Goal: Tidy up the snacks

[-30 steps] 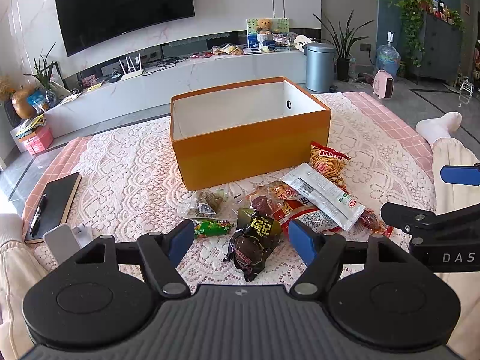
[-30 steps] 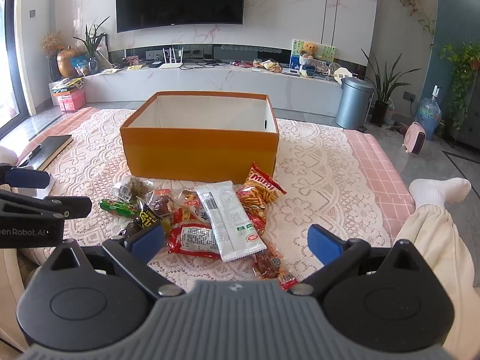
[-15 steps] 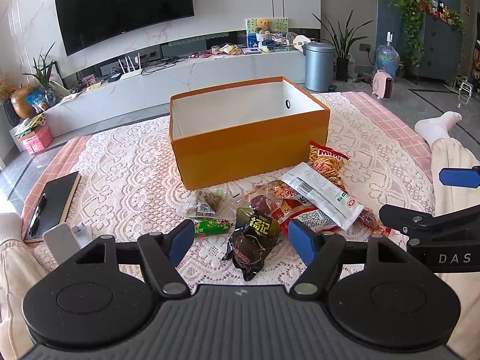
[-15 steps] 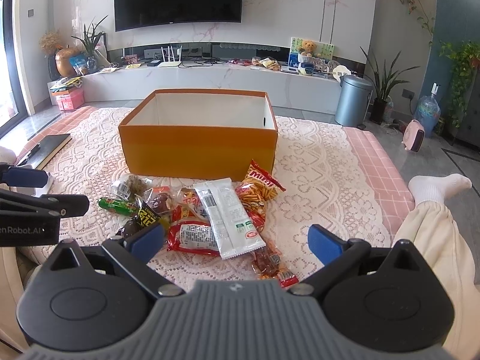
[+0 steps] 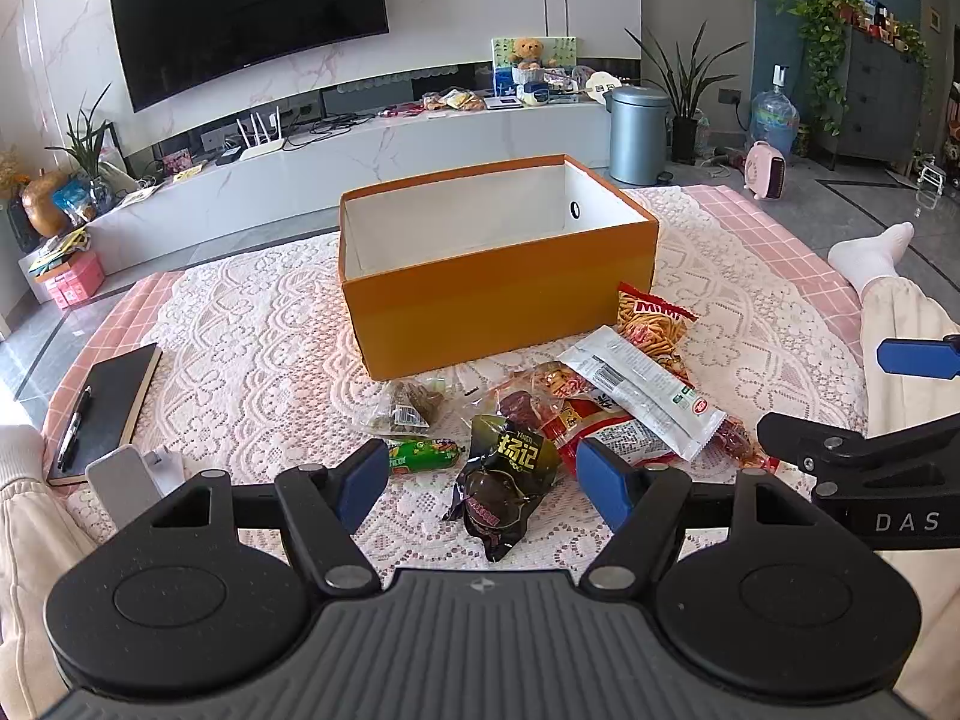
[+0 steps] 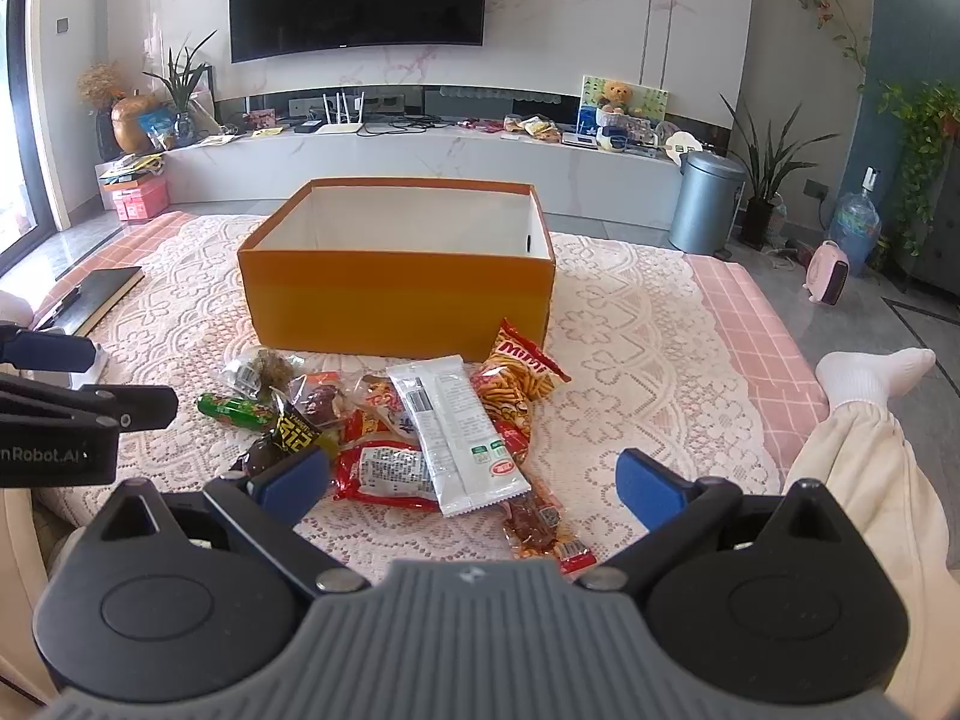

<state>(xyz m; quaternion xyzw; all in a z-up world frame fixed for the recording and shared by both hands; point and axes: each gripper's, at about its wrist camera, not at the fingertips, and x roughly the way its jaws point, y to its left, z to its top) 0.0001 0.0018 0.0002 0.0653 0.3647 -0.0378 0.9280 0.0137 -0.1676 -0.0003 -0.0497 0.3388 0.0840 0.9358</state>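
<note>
An open, empty orange box (image 5: pixel 510 294) (image 6: pixel 396 300) stands on the lace cloth. In front of it lies a pile of snack packets: a black packet (image 5: pixel 504 480), a green one (image 5: pixel 423 454) (image 6: pixel 234 411), a long white one (image 5: pixel 642 396) (image 6: pixel 456 432), an orange Mimi bag (image 5: pixel 654 318) (image 6: pixel 516 378), red packets (image 6: pixel 384 471) and a clear bag (image 5: pixel 408 411). My left gripper (image 5: pixel 480 483) is open, hovering over the black packet. My right gripper (image 6: pixel 474 483) is open and empty above the pile's near edge.
A black notebook with a pen (image 5: pixel 105 414) (image 6: pixel 90 297) lies at the left on the cloth. A white phone-like object (image 5: pixel 123 483) sits near it. A person's leg and sock (image 6: pixel 864 396) lie at the right. A TV bench and bin (image 6: pixel 708 204) stand behind.
Both grippers have edged slightly forward toward the snack pile. Both stay open; nothing has been picked up.
</note>
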